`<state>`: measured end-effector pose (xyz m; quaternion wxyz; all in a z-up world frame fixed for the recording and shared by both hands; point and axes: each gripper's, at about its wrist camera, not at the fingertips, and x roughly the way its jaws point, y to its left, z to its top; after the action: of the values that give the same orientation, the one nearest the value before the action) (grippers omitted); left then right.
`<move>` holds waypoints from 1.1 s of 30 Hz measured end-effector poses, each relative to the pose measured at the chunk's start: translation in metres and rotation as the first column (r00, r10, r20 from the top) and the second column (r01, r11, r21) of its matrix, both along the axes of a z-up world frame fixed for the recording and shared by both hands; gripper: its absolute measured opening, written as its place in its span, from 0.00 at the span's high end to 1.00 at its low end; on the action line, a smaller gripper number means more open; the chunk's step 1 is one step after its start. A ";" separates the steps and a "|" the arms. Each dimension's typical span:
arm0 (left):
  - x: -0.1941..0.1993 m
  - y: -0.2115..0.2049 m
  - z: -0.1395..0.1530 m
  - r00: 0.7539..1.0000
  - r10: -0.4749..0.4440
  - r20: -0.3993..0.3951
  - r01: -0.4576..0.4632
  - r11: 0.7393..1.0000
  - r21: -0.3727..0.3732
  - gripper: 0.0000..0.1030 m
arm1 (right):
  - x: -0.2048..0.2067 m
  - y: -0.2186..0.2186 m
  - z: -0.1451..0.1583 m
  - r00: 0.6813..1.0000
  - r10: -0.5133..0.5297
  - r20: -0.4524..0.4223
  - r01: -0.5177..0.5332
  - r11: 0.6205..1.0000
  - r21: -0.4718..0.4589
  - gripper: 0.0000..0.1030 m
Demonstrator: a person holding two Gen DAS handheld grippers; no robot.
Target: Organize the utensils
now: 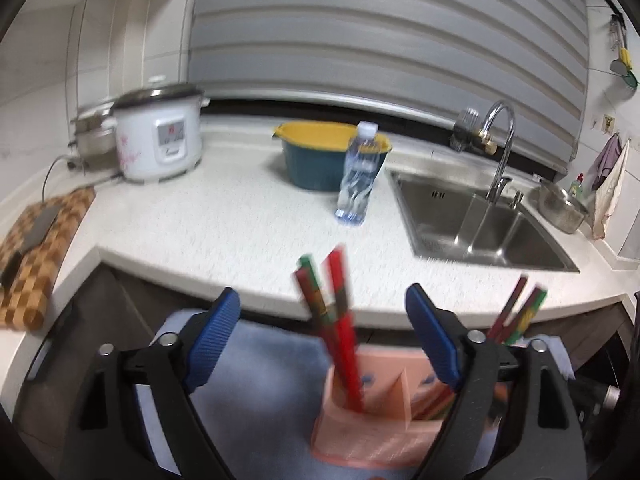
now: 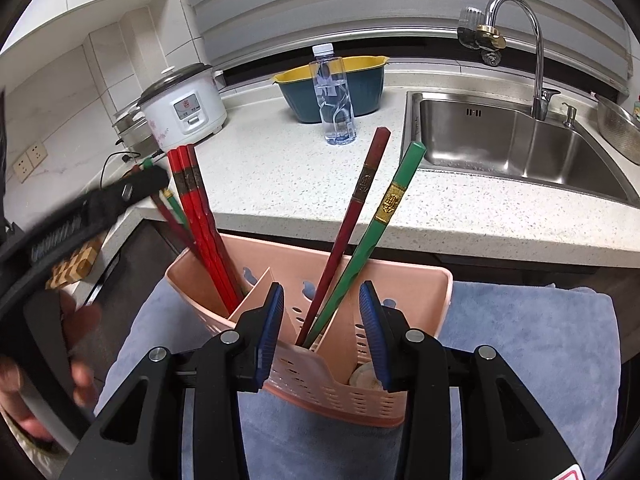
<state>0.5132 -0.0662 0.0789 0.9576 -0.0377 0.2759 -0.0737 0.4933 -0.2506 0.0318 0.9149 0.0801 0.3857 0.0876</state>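
A pink utensil holder [image 2: 400, 280] with divided compartments stands on a blue towel [image 2: 520, 340]. Its left compartment holds several red chopsticks [image 2: 198, 216]. A middle compartment holds a dark red chopstick [image 2: 356, 208] and a green chopstick [image 2: 380, 220]. My right gripper [image 2: 322, 332] is open, its jaws either side of the holder's near rim, holding nothing. My left gripper [image 1: 322, 338] is open and empty above the holder [image 1: 384, 432], with the red chopsticks [image 1: 340, 320] between its jaws. In the right wrist view the left gripper's black finger [image 2: 120, 196] shows at the left.
The white counter [image 2: 280, 176] carries a water bottle [image 2: 334, 96], a teal and yellow basin [image 2: 360, 88], a rice cooker [image 2: 182, 106] and a checkered cutting board [image 1: 36, 240]. A steel sink [image 2: 516, 140] with a faucet lies to the right.
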 end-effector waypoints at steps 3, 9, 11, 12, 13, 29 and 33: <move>0.008 -0.020 -0.002 0.999 -0.013 0.038 0.011 0.999 0.035 0.10 | -0.008 0.000 0.000 1.000 0.004 0.007 -0.004 1.000 0.004 0.63; 0.015 -0.070 -0.036 0.997 -0.057 0.045 0.040 0.947 0.318 0.10 | -0.013 -0.002 0.002 1.000 0.011 0.017 -0.012 1.000 0.002 0.63; 0.016 -0.070 -0.044 0.998 -0.062 0.020 0.053 0.955 0.291 0.10 | -0.016 -0.004 0.004 1.000 0.009 0.026 -0.009 1.000 0.004 0.62; 0.019 -0.065 -0.046 1.000 -0.016 0.008 0.014 0.969 0.247 0.11 | -0.017 -0.006 0.004 1.000 0.002 0.026 -0.002 1.000 -0.001 0.62; 0.019 -0.060 -0.044 1.000 -0.001 0.012 -0.002 0.975 0.223 0.11 | -0.019 -0.007 0.005 0.999 -0.001 0.036 0.001 1.000 0.001 0.61; 0.031 -0.059 -0.038 0.996 0.042 0.074 -0.061 0.959 0.276 0.17 | -0.022 -0.005 0.000 1.000 0.021 0.016 -0.021 1.000 0.009 0.59; 0.042 -0.047 -0.040 0.997 0.075 0.021 -0.078 0.963 0.259 0.28 | -0.023 -0.004 0.003 0.999 0.009 0.032 -0.009 1.000 0.000 0.59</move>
<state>0.5551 -0.1136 0.0387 0.9579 0.0777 0.2763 -0.0003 0.4700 -0.2547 0.0345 0.9207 0.0771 0.3712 0.0928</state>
